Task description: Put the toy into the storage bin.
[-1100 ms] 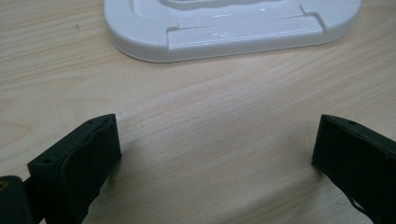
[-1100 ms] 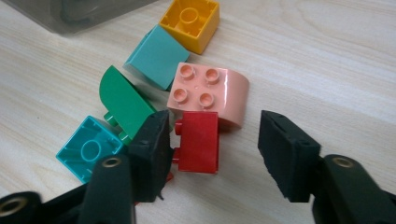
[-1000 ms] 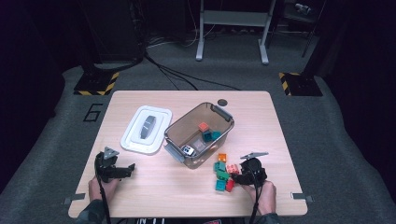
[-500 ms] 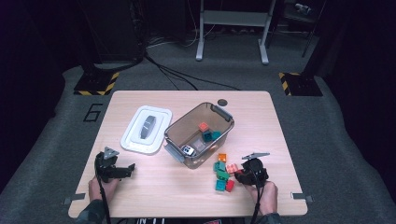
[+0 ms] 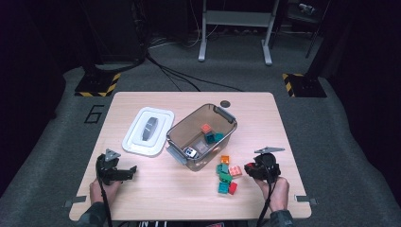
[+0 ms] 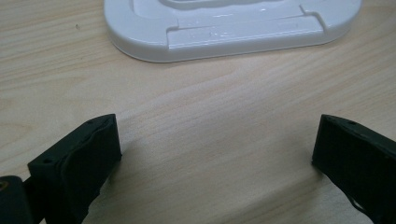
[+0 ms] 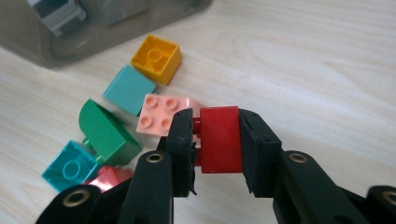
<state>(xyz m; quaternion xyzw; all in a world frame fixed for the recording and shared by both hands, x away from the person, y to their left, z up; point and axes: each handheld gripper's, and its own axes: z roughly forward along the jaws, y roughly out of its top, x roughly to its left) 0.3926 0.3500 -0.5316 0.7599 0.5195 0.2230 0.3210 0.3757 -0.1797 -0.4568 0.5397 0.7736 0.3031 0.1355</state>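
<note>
My right gripper (image 7: 215, 140) holds a red brick (image 7: 220, 138) tightly, just beside the pink brick (image 7: 160, 113); my left gripper (image 6: 215, 154) is wide open.

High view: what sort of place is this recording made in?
Probably a lab or studio recording bay: a light wooden table on grey carpet, black-and-yellow striped floor plates, loose black cables and a grey metal stand behind.

One mark can be read: a large dark numeral "6" (image 5: 94, 114) painted on the grey floor (image 5: 71, 137), well beyond the left claw (image 5: 124, 173) and off the table's (image 5: 265, 118) far left corner. No other writing can be made out.
</note>
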